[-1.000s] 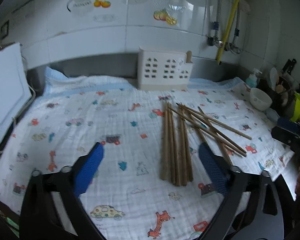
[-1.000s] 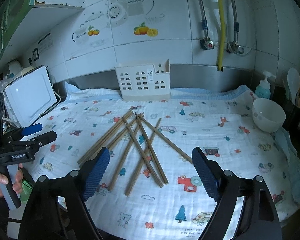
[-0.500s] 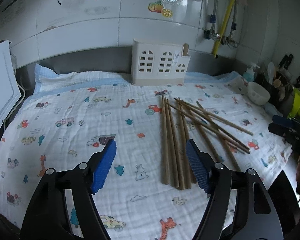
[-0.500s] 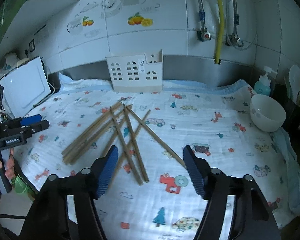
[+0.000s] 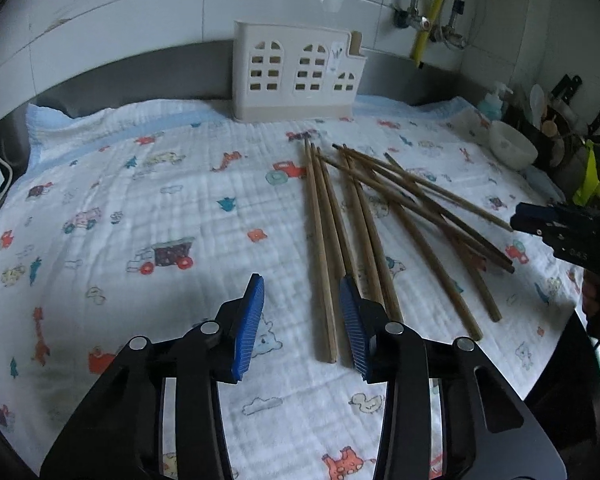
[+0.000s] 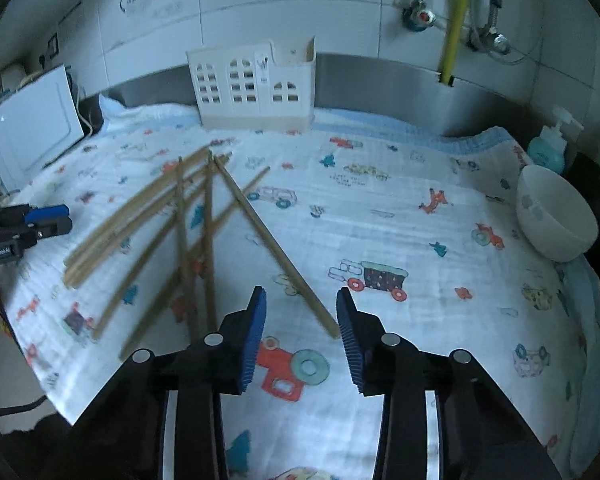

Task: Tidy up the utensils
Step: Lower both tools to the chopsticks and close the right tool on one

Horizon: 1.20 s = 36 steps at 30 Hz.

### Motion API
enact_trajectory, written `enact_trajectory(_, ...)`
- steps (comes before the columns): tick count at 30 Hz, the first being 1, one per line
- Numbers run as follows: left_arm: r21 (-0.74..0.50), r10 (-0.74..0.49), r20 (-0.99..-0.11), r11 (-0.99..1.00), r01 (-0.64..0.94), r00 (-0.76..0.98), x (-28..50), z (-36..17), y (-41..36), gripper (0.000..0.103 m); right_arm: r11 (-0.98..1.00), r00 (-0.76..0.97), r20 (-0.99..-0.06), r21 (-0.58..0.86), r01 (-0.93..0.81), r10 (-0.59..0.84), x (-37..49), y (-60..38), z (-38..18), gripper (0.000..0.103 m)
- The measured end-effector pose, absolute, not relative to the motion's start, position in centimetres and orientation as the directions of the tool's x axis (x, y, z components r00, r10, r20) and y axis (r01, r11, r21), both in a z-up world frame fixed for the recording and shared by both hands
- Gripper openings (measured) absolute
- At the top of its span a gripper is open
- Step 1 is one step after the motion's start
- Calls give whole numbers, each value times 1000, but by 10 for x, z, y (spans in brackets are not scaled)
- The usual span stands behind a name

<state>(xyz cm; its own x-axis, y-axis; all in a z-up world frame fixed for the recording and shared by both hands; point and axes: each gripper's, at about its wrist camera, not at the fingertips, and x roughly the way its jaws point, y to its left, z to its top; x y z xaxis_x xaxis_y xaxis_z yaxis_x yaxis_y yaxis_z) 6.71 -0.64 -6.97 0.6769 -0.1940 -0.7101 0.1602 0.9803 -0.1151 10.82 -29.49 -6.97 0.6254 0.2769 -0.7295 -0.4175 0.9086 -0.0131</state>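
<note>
Several wooden chopsticks (image 5: 364, 216) lie loosely crossed on a patterned cloth (image 5: 140, 200); they also show in the right wrist view (image 6: 204, 224). A white house-shaped utensil holder (image 5: 298, 72) stands at the back against the wall, also in the right wrist view (image 6: 252, 86). My left gripper (image 5: 302, 300) is open and empty, low over the cloth, with the near ends of the left chopsticks between its jaws. My right gripper (image 6: 300, 312) is open and empty, with the near tip of one chopstick (image 6: 276, 248) between its jaws.
A white bowl (image 6: 554, 214) and a blue soap bottle (image 6: 548, 148) sit at the right edge. A white appliance (image 6: 32, 124) stands at the left. Pipes and a yellow hose (image 6: 454, 12) hang on the tiled wall. Dark kitchen tools (image 5: 560, 120) crowd the far right.
Both grippers have moved forward and down toward the chopsticks, and both pairs of jaws have narrowed while staying open. The chopsticks have not moved.
</note>
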Motion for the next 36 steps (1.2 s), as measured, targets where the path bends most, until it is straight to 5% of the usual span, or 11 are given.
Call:
enact_trajectory(18, -43, -143, -762, 984, 170, 631, 83, -91, -15, 19, 890, 600, -764, -75, -450, 239, 122, -289, -87, 10)
enact_trajectory(36, -30, -94, -735, 994, 107, 671, 77, -93, -23, 16, 896, 626, -733, -52, -442, 266, 111, -283, -77, 8)
